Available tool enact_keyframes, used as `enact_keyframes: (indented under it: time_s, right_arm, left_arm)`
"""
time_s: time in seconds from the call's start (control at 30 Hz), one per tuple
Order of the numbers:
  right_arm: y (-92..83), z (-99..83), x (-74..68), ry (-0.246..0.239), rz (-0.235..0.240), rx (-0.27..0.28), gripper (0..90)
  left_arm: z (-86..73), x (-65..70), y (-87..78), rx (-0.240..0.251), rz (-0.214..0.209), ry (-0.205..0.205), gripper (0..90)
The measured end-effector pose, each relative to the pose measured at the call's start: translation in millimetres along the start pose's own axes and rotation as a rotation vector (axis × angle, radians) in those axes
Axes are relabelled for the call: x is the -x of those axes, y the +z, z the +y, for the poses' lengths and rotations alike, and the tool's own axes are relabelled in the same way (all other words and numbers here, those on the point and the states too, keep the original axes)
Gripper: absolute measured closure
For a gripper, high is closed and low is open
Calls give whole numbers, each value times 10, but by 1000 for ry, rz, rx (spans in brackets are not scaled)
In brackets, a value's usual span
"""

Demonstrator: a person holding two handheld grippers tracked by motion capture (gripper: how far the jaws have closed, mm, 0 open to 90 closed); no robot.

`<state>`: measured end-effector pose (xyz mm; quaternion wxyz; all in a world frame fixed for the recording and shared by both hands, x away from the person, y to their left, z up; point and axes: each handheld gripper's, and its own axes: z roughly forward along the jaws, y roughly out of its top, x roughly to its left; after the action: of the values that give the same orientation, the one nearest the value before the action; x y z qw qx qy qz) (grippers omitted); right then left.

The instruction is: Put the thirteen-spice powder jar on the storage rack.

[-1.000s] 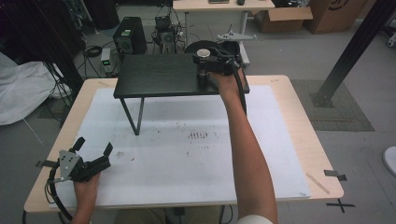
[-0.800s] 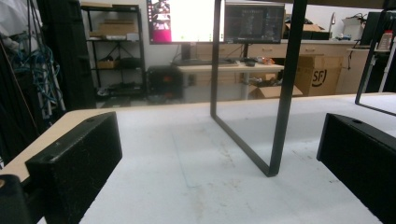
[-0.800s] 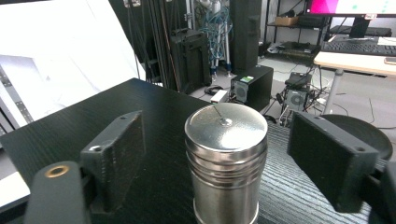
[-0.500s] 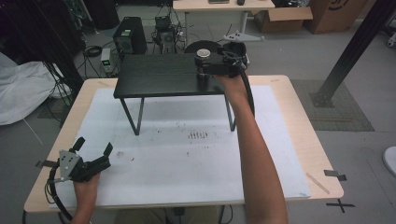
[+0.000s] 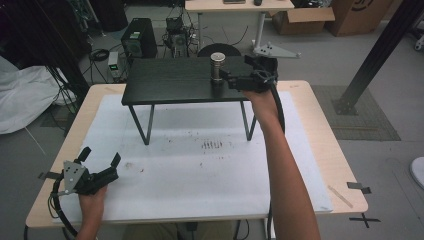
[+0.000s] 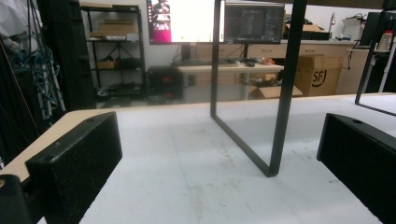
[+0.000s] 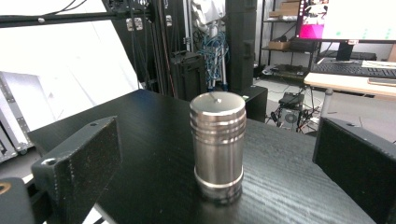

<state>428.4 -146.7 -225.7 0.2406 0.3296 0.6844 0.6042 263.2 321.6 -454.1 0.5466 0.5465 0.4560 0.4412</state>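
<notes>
Metal cylinder [image 5: 217, 67] is standing upright on the black stand [image 5: 170, 82], so placing looks done. Right gripper [image 5: 233, 80] at its 3 o'clock, jaws just been opening, spread clear, probably backing off. Left gripper [image 5: 100, 167] is idling, jaws spread.

text: "SF" | on: cardboard box [image 6: 319, 77] | view: left gripper view

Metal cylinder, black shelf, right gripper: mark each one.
Metal cylinder [image 7: 218, 147], right gripper view, middle of its side wall.
Black shelf [image 5: 165, 80], high view, bare top surface.
Right gripper [image 5: 231, 79], high view, midway between its fingertips.
</notes>
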Motion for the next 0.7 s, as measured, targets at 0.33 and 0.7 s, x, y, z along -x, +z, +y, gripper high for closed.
enact_keyframes:
  time_s: [0.33,0.7]
  right_arm:
    - [-197,-110,-46,-21,35,41,8]
    - [-409,-194,-145,-43,52,87,8]
  left_arm:
    - [0,0,-2,-3,0,4,5]
    - [-1,0,0,-1,0,4,5]
